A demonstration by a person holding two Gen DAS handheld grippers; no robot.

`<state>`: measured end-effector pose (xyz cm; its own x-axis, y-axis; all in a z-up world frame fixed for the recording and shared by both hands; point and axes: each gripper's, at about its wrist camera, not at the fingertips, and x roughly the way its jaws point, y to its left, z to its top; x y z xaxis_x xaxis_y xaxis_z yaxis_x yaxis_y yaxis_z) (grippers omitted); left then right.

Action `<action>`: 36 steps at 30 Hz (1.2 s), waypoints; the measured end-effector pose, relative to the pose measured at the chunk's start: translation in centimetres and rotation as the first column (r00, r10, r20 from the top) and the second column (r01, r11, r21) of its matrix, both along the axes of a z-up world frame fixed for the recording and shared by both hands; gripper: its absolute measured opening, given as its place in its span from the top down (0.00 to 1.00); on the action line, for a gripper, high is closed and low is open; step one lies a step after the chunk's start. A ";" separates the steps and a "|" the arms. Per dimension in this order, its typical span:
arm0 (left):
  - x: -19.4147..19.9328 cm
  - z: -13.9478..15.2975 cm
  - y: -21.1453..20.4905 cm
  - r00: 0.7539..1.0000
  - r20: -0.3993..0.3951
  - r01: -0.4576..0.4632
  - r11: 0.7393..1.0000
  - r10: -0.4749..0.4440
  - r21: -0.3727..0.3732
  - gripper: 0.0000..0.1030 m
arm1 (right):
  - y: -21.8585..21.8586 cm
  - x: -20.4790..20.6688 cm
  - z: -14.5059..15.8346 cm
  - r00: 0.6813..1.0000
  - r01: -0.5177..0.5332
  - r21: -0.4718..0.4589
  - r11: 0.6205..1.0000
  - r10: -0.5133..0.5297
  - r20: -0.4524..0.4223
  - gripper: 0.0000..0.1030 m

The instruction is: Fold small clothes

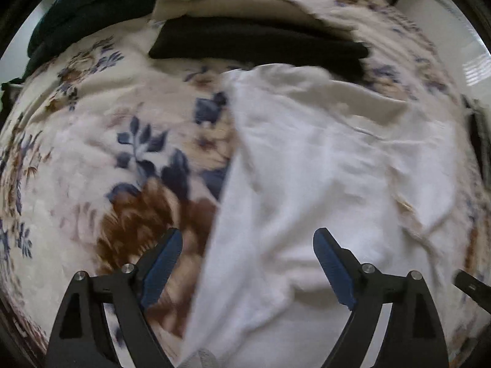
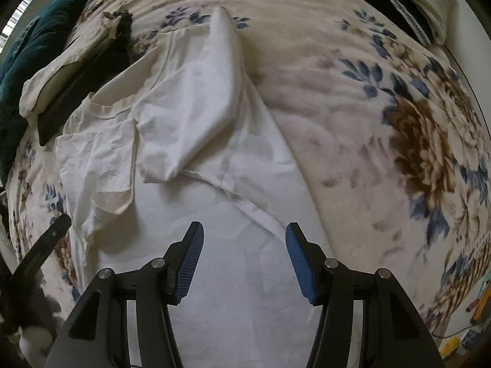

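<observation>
A white T-shirt (image 2: 196, 116) lies spread on a floral blanket (image 2: 383, 122), with one sleeve folded over its body. It also shows in the left wrist view (image 1: 322, 159), blurred. My left gripper (image 1: 248, 242) is open and empty, just above the shirt's left edge. My right gripper (image 2: 244, 236) is open and empty over the shirt's lower body, near a raised crease. Part of the left gripper's arm (image 2: 43, 245) shows at the left of the right wrist view.
A stack of folded clothes, black (image 1: 260, 44) under cream (image 1: 239, 3), lies beyond the shirt. A dark teal cushion (image 1: 83, 3) sits at the far left. A dark item with white trim (image 2: 396, 3) and a pillow (image 2: 429, 6) lie at the far right.
</observation>
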<state>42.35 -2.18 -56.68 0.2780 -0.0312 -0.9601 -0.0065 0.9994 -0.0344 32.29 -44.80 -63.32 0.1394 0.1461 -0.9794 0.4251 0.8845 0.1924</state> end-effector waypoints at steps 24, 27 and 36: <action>-10.4 7.6 -7.2 0.998 -0.024 0.058 0.998 -0.058 0.005 0.16 | -8.2 -4.0 6.5 0.978 -0.155 0.063 0.986 0.162 -0.130 0.39; -14.5 7.2 -12.1 0.993 -0.118 0.017 0.999 -0.022 -0.036 0.16 | -11.4 -5.2 6.1 0.964 -0.221 0.082 0.972 0.230 -0.135 0.39; -25.0 -1.4 -31.1 0.911 -0.411 0.005 0.996 -0.040 -0.086 0.16 | -25.0 -9.3 4.7 0.962 -0.210 0.030 0.977 0.212 -0.173 0.39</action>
<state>17.31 -33.32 -58.09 -0.1435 -0.1151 -0.9829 -0.0153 0.9934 -0.1141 22.97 -69.80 -58.59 -0.0687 0.1649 -0.9839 0.2568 0.9559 0.1423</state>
